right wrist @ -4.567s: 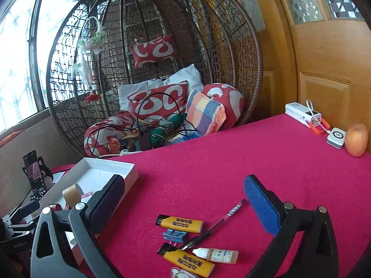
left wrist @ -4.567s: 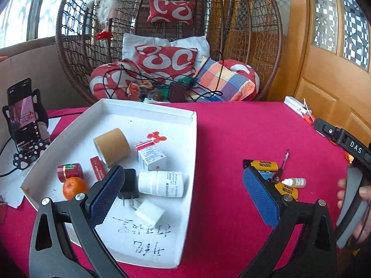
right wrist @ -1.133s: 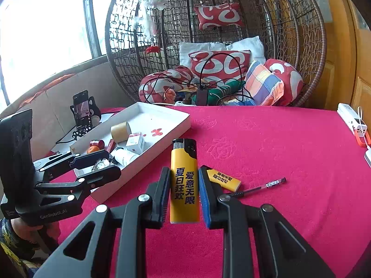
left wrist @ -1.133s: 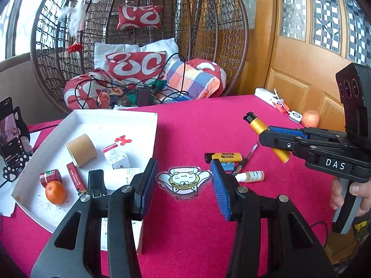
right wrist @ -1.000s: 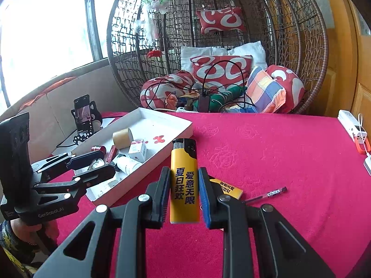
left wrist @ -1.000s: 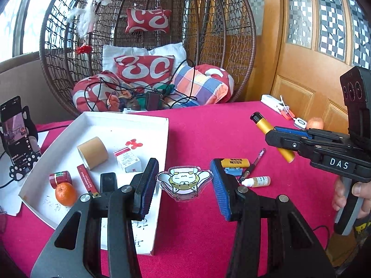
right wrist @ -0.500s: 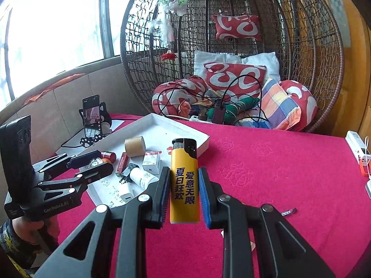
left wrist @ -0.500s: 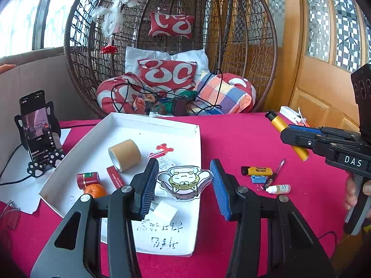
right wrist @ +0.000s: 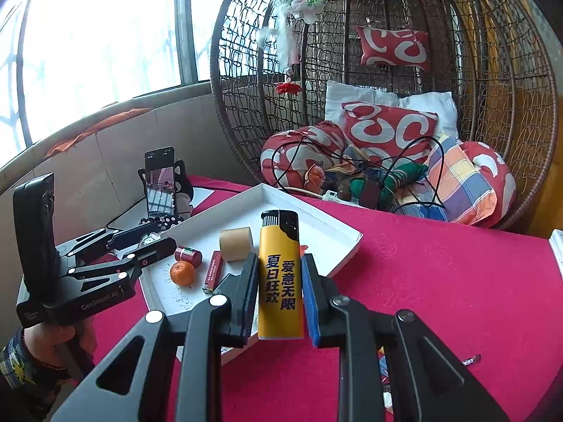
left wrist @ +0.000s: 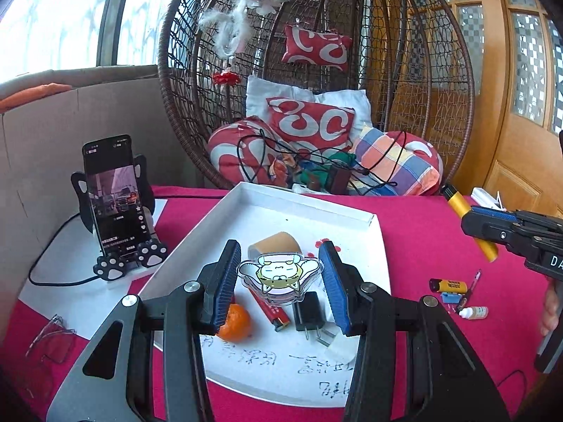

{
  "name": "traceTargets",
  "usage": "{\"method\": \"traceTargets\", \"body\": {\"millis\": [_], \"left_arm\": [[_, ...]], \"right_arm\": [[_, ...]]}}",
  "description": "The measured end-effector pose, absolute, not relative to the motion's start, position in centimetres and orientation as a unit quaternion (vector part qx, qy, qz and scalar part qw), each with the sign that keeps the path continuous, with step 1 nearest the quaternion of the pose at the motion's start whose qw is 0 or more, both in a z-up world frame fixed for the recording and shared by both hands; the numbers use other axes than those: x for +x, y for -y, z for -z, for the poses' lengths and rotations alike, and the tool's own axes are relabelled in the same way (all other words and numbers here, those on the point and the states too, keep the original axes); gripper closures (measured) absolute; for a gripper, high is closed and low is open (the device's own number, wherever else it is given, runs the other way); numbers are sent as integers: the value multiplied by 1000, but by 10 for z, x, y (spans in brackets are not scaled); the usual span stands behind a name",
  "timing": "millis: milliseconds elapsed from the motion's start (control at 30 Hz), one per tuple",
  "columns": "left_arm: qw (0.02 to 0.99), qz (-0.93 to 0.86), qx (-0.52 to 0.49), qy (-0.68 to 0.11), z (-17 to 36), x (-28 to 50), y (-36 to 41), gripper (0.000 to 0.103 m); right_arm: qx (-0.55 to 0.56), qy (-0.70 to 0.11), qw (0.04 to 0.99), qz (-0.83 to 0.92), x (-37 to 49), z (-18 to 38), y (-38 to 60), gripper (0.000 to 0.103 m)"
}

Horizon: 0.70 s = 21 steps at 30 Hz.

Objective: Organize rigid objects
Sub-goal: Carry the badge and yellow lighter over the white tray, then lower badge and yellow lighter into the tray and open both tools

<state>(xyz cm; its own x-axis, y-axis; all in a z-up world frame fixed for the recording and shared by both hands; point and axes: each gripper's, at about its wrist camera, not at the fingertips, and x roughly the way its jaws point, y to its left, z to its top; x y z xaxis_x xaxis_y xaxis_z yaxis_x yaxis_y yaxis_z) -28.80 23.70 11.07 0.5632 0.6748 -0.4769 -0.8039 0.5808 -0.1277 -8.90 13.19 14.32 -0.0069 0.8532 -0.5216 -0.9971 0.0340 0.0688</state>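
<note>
Tray [left wrist: 378, 232], white and shallow on the red surface [left wrist: 422, 232], lies directly below the left gripper [left wrist: 280, 274], jaws clamped on a cat charm [left wrist: 278, 272], and ahead-left of the right gripper [right wrist: 279, 293], jaws gripping an upright yellow lighter [right wrist: 280, 281].

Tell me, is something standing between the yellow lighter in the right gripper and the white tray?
Nothing visible blocks it. The right gripper holds the yellow lighter upright above the white cardboard tray's near edge. Inside, the brown tape roll, the orange fruit and the red lighter leave bare floor.
</note>
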Motion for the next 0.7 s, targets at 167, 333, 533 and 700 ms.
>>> {"method": "traceTargets", "body": {"millis": [167, 333, 533, 700], "left_arm": [[853, -451, -185, -188, -107, -306, -264, 57], [838, -465, -204, -198, -97, -309, -290, 57], [831, -469, -196, -228, -83, -286, -302, 57], [832, -459, -197, -240, -72, -269, -297, 57]], "right_arm": [[-170, -241, 675, -676, -95, -134, -156, 80], [-186, -266, 666, -671, -102, -113, -187, 80], [-192, -285, 681, -646, -97, -94, -220, 80], [-196, -307, 690, -626, -88, -75, -240, 80]]}}
